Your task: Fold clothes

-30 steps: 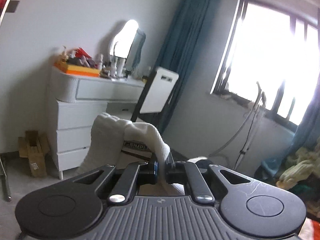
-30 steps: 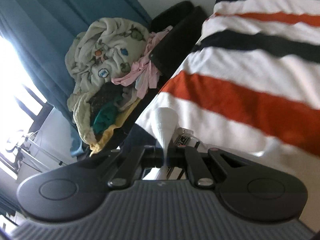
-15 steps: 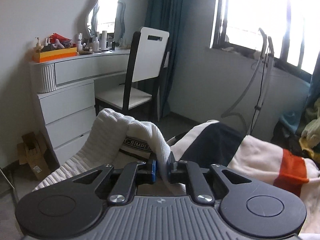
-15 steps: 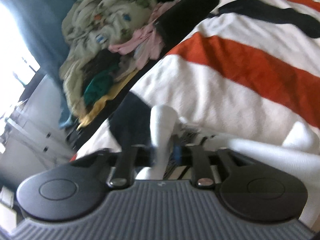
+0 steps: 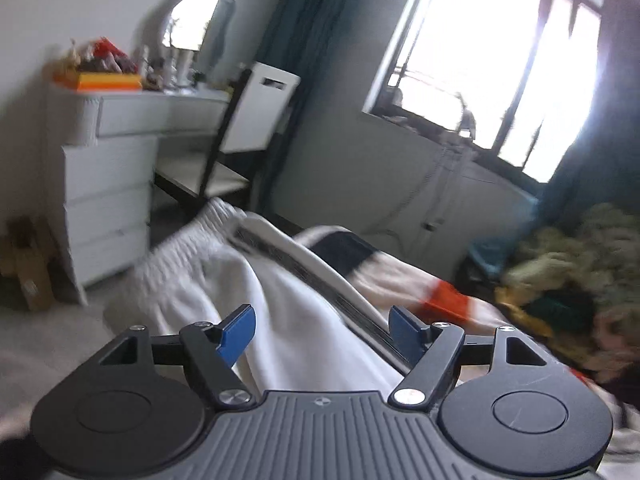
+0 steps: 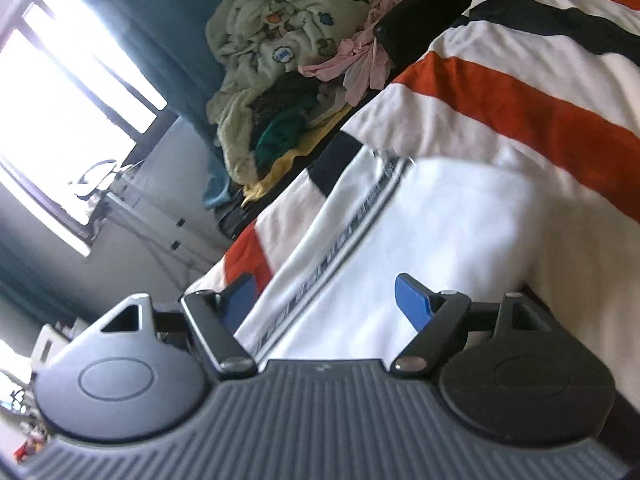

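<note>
A white garment (image 5: 280, 312) with a ribbed elastic waistband and a black-and-white printed stripe lies on the striped bedspread (image 5: 444, 300). My left gripper (image 5: 324, 330) is open just above it, blue pads spread wide, holding nothing. In the right wrist view the same white garment (image 6: 420, 232) lies flat on the orange, black and white bedspread (image 6: 520, 108). My right gripper (image 6: 330, 300) is open over its near edge, empty.
A white dresser (image 5: 116, 152) with clutter and a mirror stands at the left, a chair (image 5: 240, 136) beside it. A pile of clothes and a blanket (image 6: 292, 52) sits at the bed's far side by the window (image 5: 500, 60) and teal curtains.
Both grippers were shut on the white garment and holding it up. Both have opened and let it go; the garment now lies spread on the bed.
</note>
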`<state>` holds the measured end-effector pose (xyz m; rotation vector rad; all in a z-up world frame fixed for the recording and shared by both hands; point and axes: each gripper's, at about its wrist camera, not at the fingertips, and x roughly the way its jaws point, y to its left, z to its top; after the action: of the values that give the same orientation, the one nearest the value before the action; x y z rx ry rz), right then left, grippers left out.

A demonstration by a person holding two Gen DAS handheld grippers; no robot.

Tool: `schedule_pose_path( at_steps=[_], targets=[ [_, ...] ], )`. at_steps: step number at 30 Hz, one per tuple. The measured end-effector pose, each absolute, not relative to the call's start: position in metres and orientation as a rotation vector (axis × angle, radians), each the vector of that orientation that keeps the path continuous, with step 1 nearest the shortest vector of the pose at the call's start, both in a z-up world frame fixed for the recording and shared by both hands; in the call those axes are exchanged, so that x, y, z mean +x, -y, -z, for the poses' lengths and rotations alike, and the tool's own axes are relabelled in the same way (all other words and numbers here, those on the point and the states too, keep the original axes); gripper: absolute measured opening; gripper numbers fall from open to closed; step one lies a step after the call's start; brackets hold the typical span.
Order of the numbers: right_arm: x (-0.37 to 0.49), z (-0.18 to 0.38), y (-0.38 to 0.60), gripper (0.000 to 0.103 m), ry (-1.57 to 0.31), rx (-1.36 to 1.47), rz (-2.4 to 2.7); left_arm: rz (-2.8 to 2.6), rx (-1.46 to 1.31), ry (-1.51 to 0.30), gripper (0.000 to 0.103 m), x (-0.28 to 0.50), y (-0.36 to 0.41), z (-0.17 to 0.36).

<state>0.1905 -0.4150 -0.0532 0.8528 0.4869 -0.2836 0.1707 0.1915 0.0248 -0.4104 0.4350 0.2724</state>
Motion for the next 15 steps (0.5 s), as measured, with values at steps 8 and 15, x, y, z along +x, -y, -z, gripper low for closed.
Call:
schedule_pose_path(
  at_steps=[8,15],
  targets=[
    [0.106,0.017,0.374,0.078,-0.487,0.546,0.216,-0.176,-0.300,-0.441,0.081,0.082,-0.121,-0.023],
    [0.061,0.020,0.347,0.078,-0.494,0.353,0.116,-0.107,-0.175,-0.415,0.086,0.039,-0.077,-0.008]
  ],
)
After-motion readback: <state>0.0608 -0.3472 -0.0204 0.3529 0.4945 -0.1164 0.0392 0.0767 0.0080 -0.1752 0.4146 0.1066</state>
